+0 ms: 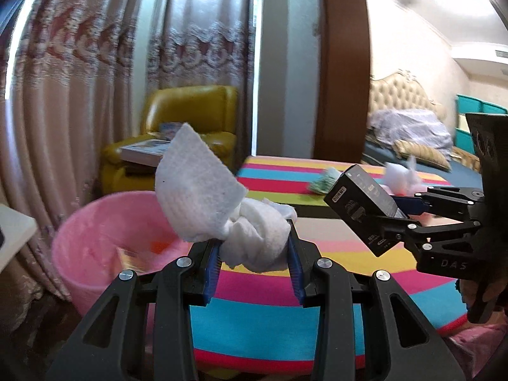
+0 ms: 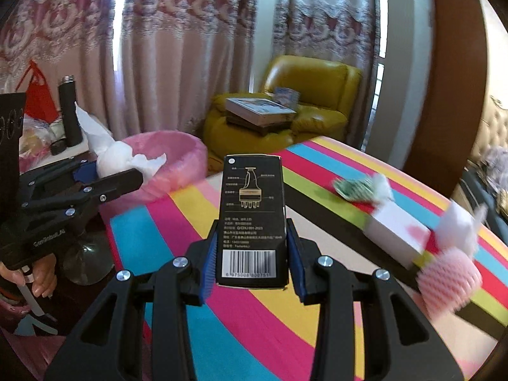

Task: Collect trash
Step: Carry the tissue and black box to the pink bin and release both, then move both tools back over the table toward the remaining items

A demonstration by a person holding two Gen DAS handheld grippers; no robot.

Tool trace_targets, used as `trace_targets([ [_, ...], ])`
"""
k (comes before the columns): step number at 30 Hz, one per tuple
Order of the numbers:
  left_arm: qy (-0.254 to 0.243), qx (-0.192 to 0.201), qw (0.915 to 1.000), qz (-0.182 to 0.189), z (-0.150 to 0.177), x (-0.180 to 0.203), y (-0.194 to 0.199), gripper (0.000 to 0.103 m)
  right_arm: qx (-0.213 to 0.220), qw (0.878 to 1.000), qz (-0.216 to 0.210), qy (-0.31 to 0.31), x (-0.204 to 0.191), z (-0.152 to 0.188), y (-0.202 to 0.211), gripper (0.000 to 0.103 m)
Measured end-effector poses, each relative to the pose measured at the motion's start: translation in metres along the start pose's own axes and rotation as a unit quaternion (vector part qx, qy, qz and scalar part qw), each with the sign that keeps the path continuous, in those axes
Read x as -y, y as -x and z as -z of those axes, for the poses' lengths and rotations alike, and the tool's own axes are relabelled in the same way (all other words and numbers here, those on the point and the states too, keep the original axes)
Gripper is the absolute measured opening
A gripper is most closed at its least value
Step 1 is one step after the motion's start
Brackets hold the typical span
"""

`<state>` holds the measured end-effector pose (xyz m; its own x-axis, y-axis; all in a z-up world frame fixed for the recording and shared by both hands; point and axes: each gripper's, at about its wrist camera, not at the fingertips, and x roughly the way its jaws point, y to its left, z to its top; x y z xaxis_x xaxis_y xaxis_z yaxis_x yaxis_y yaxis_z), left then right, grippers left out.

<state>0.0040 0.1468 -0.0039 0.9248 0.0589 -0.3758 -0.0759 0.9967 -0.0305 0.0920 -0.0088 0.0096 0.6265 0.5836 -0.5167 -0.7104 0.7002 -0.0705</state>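
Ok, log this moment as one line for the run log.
left gripper: shut on tissue wad | right gripper: shut on black box | pink bin: beside striped table | still on table: white box, green wrapper

Yellow armchair (image 2: 304, 101) holds books (image 2: 260, 111); curtains (image 2: 177, 57) behind.

Both grippers same build: left gripper (image 1: 254, 247), right gripper (image 2: 252, 250). Matte black linkage arms, silver screws at pivots, blue ribbed pads (image 2: 208, 266). White lettering around 5 o'clock.
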Motion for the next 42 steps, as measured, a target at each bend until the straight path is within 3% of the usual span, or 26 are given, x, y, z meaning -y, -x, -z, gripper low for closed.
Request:
trace_targets([
  [9, 0.044, 0.000, 0.9958, -0.080, -0.007, -0.088, -0.001, 0.035, 0.010, 0.997, -0.070, 0.036, -0.048, -0.061, -0.059, 0.038],
  [18, 0.089, -0.004, 0.9877, -0.129, -0.012, -0.158, -0.022, 0.039, 0.011, 0.993, -0.099, 0.058, -0.091, -0.112, -0.128, 0.041],
  [19, 0.092, -0.001, 0.9868, -0.133, -0.012, -0.162, -0.024, 0.047, 0.015, 0.993, -0.103, 0.061, -0.095, -0.118, -0.134, 0.046],
  [20, 0.095, 0.004, 0.9860, -0.137, -0.011, -0.165, -0.024, 0.065, 0.017, 0.992, -0.108, 0.063, -0.096, -0.122, -0.138, 0.064],
  [21, 0.099, 0.012, 0.9840, -0.148, -0.009, -0.168, -0.023, 0.074, 0.022, 0.992, -0.107, 0.061, -0.096, -0.125, -0.141, 0.078],
  [22, 0.101, 0.019, 0.9824, -0.156, -0.008, -0.169, -0.022, 0.085, 0.028, 0.992, -0.106, 0.054, -0.096, -0.129, -0.142, 0.079],
  [29, 0.081, 0.015, 0.9801, -0.181, 0.002, -0.154, -0.009, 0.090, 0.050, 0.995, -0.084, 0.037, -0.064, -0.112, -0.102, 0.079],
  [34, 0.066, 0.013, 0.9870, -0.146, 0.005, -0.121, -0.005, 0.090, 0.055, 0.997, -0.037, 0.036, -0.031, -0.068, -0.051, 0.079],
  [42, 0.013, 0.002, 0.9997, -0.022, -0.013, -0.009, -0.032, 0.090, 0.058, 0.996, 0.060, -0.027, 0.048, -0.006, 0.019, 0.082],
])
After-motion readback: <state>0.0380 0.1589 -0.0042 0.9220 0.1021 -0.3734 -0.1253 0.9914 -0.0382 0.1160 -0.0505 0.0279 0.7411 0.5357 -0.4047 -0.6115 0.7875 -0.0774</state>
